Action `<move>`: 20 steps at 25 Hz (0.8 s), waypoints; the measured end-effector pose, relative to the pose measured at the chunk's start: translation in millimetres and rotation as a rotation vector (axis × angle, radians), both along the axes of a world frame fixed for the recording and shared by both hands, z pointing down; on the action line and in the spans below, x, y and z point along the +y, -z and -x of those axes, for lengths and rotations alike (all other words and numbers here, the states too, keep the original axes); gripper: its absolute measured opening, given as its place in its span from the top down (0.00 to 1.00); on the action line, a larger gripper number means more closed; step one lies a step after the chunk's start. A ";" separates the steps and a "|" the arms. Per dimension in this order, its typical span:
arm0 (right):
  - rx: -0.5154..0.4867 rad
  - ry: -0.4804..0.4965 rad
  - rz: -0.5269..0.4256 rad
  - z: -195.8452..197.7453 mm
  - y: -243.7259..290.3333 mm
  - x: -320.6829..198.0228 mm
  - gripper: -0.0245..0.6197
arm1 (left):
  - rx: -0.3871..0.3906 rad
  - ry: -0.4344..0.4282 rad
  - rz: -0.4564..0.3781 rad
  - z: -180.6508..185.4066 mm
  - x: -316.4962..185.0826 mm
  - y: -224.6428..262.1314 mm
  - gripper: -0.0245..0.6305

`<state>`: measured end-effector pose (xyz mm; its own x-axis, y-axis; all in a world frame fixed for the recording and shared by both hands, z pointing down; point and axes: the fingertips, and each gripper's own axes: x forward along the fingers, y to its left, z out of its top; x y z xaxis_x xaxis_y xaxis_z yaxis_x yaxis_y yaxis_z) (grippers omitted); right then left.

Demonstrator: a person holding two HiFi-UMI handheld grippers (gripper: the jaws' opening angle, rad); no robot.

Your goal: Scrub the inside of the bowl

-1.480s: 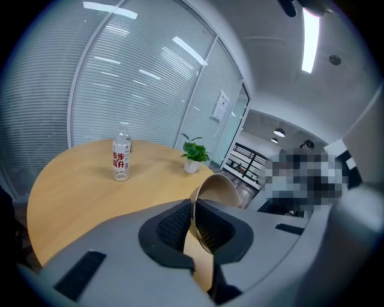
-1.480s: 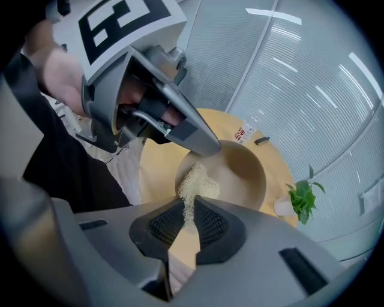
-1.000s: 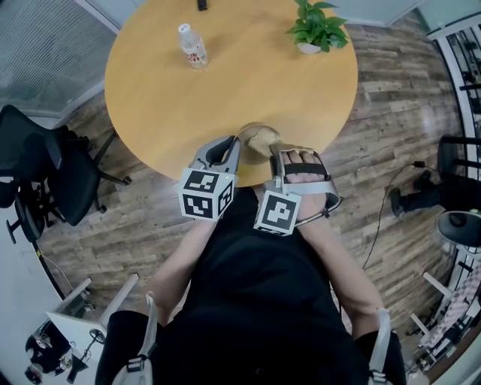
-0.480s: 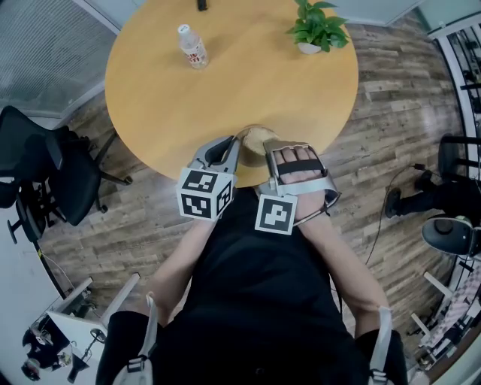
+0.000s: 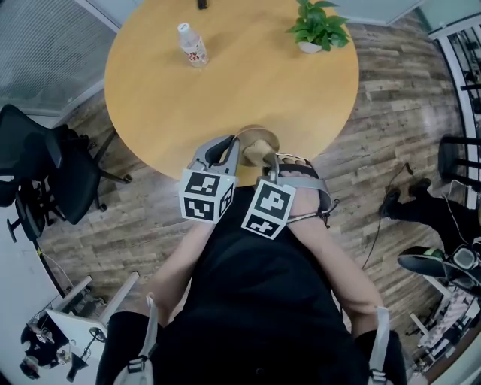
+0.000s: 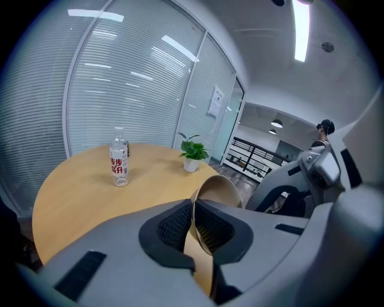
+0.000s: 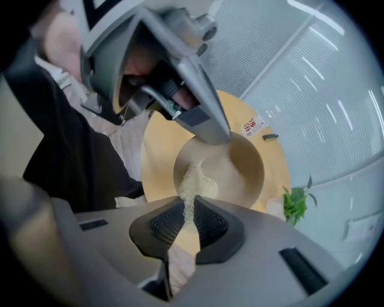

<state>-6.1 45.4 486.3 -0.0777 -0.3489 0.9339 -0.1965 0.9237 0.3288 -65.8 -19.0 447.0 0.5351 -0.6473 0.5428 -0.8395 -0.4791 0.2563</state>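
Observation:
A tan paper bowl (image 5: 258,143) is held tilted above the near edge of the round wooden table (image 5: 225,83). My left gripper (image 5: 231,150) is shut on the bowl's rim (image 6: 194,219), which runs as a thin wall between its pads. My right gripper (image 5: 269,164) is shut on a pale mesh scrub pad (image 7: 193,187), whose tip lies against the inside of the bowl (image 7: 240,168). In the right gripper view the left gripper (image 7: 207,129) pinches the bowl's far rim.
A water bottle (image 5: 193,45) and a small potted plant (image 5: 316,26) stand on the far half of the table, with a small black object (image 5: 201,4) at its back edge. A black office chair (image 5: 45,173) stands at the left. Both grippers hang close to the person's body.
The right gripper has turned and shifted left, its marker cube now close to the left one. The bowl and the left gripper have stayed where they were.

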 end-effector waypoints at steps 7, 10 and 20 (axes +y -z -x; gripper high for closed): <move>-0.312 -0.168 0.128 25.1 13.0 0.6 0.89 | 0.022 0.010 -0.018 2.2 1.0 3.6 0.93; -0.385 -0.219 0.149 28.0 15.1 0.3 0.89 | 0.038 0.013 -0.017 3.6 -0.5 4.7 0.93; 0.021 -0.007 -0.124 -6.5 9.2 -16.3 0.89 | 0.045 0.015 0.013 4.1 1.8 0.5 0.92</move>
<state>0.4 29.2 477.1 -0.0556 -0.4623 0.8850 -0.1951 0.8743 0.4445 -69.9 -17.2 446.5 0.5493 -0.6484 0.5271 -0.8342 -0.4629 0.2998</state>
